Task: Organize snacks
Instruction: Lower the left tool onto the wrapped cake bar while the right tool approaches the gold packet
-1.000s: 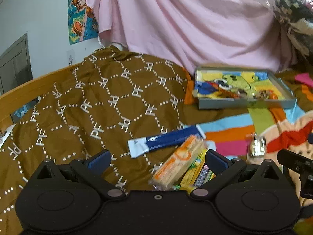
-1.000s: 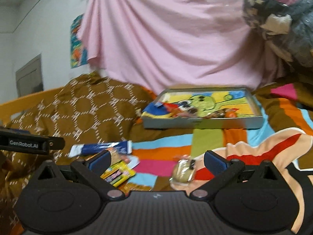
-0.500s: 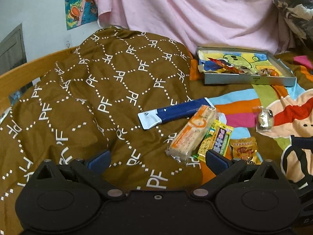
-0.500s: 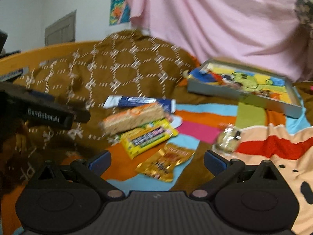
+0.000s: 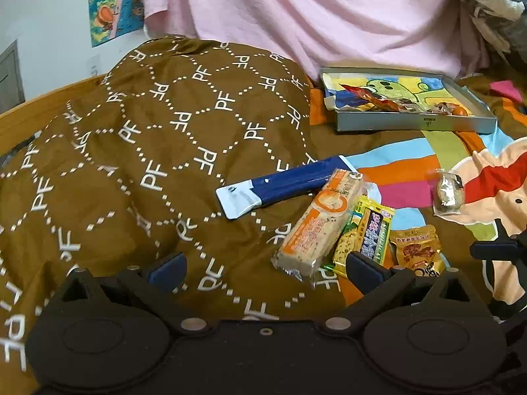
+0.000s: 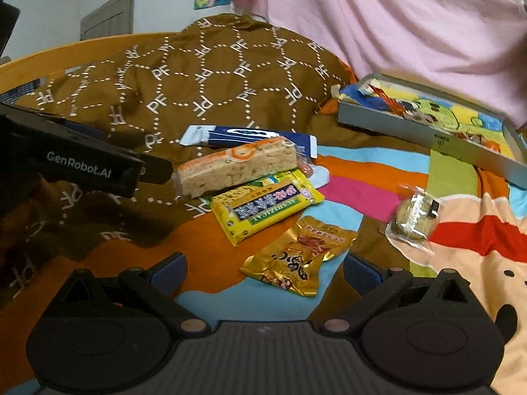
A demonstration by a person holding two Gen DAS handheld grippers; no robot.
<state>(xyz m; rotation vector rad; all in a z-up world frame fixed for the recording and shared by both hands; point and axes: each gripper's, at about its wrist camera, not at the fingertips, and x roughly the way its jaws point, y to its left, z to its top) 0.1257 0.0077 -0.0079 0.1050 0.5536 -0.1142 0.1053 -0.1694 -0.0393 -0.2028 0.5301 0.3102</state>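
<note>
Several snacks lie on a bed: a blue and white long packet (image 5: 283, 186) (image 6: 243, 134), an orange cracker bar (image 5: 318, 222) (image 6: 237, 166), a yellow packet (image 5: 367, 230) (image 6: 265, 209), a gold pouch (image 5: 416, 251) (image 6: 298, 263) and a clear-wrapped cookie (image 5: 448, 194) (image 6: 413, 220). A grey tray (image 5: 415, 124) (image 6: 428, 131) at the back right holds a few wrappers. My left gripper (image 5: 265, 265) is open and empty, near the cracker bar's end. My right gripper (image 6: 265, 270) is open, with the gold pouch lying between its fingers, not gripped.
A brown patterned blanket (image 5: 158, 138) is heaped at the left. A striped colourful sheet (image 6: 378, 171) covers the bed under the snacks. Pink cloth (image 5: 313, 16) hangs behind, and a wooden bed rail (image 6: 66, 52) runs along the left. The other gripper's body (image 6: 75, 164) juts in from the left in the right wrist view.
Both grippers have risen and tilted downward over the snacks, which now show more fully. The right gripper swung left toward the gold pouch. No snack has moved.
</note>
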